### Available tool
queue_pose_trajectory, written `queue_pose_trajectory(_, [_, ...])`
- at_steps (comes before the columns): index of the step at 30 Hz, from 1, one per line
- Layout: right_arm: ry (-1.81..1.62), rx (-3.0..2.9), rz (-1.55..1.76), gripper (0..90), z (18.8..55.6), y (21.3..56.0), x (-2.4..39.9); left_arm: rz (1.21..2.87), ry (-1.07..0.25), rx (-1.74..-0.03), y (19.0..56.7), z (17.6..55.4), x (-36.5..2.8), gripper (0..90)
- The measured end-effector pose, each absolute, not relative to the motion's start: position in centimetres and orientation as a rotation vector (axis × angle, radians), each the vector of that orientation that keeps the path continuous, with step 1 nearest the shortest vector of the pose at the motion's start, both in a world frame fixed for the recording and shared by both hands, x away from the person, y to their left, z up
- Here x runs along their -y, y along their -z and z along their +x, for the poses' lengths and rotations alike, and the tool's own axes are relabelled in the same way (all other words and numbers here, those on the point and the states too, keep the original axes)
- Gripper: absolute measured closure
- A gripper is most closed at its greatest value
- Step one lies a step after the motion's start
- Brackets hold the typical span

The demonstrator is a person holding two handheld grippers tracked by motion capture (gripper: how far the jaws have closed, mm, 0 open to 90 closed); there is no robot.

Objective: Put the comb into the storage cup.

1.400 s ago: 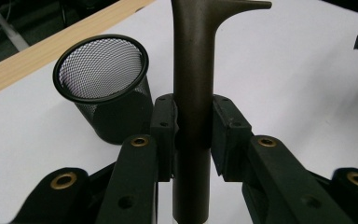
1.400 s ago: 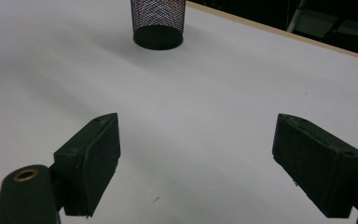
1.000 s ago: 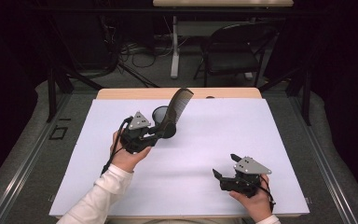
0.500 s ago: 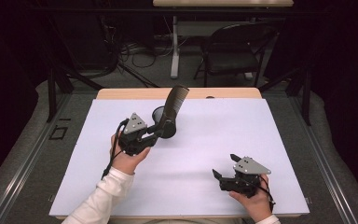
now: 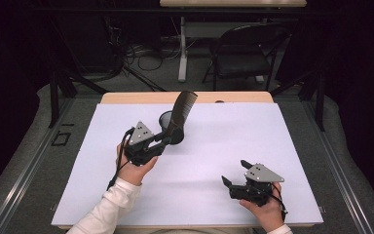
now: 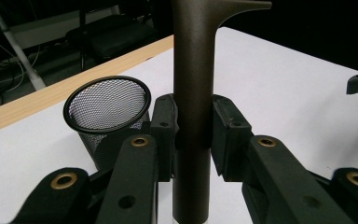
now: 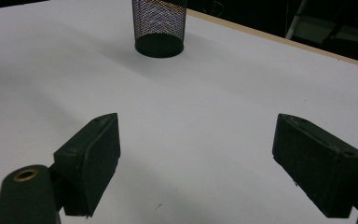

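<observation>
My left gripper (image 5: 168, 137) has its 2 jaws clamped hard on the handle of a dark comb (image 5: 179, 113). In the left gripper view the pads (image 6: 164, 135) press both sides of the comb's round brownish handle (image 6: 193, 93), which runs straight up between them, its lower end hanging just past the jaws. From the high view the comb tilts up and away from me, toothed end highest, leaning toward the far edge of the table (image 5: 185, 97).

The black mesh cup (image 5: 171, 127) stands upright on the white sheet (image 5: 233, 141), in the far-left part of it. The comb is right over it in the high view, and in the left gripper view the cup (image 6: 108, 105) sits just beside the handle, to the left of my jaws, its open rim facing up. I cannot tell whether the comb's lower end touches the cup; from what I see it is beside the rim, not inside it.

My right gripper (image 5: 237, 175) rests low near the near-right corner of the sheet, well apart from the cup and comb. Its 2 jaws stand wide open with nothing between them: in the right gripper view the 2 black pads (image 7: 91, 158) flank bare white sheet, and the mesh cup (image 7: 159, 25) stands far ahead.
</observation>
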State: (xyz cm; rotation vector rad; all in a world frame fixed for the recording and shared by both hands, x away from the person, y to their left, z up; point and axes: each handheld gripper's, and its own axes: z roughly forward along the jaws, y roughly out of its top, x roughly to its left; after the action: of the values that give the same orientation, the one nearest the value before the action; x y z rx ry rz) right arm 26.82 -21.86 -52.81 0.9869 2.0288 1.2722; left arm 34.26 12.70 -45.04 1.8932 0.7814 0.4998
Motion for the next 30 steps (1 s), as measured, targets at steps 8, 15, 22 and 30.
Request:
queue_pose_trajectory(8, [-1.253, -2.038, 0.979, 14.6, 27.0, 51.4, 21.2, 1.884, -0.509, -0.775, 45.1, 34.1, -12.7, 72.6])
queue_pose_trajectory(15, [-1.288, -2.055, 1.022, 14.5, 28.0, 49.7, 20.5, 1.879, -0.506, -0.775, 45.2, 34.0, -12.9, 72.6])
queue_pose_trajectory(22, [-1.378, -2.060, 1.035, 14.5, 29.2, 48.7, 19.6, 1.877, -0.506, -0.776, 45.2, 34.0, -13.0, 72.6])
queue_pose_trajectory(30, [-1.431, -2.060, 1.023, 14.5, 30.4, 47.9, 18.4, 1.866, -0.514, -0.778, 45.3, 33.9, -13.0, 72.6])
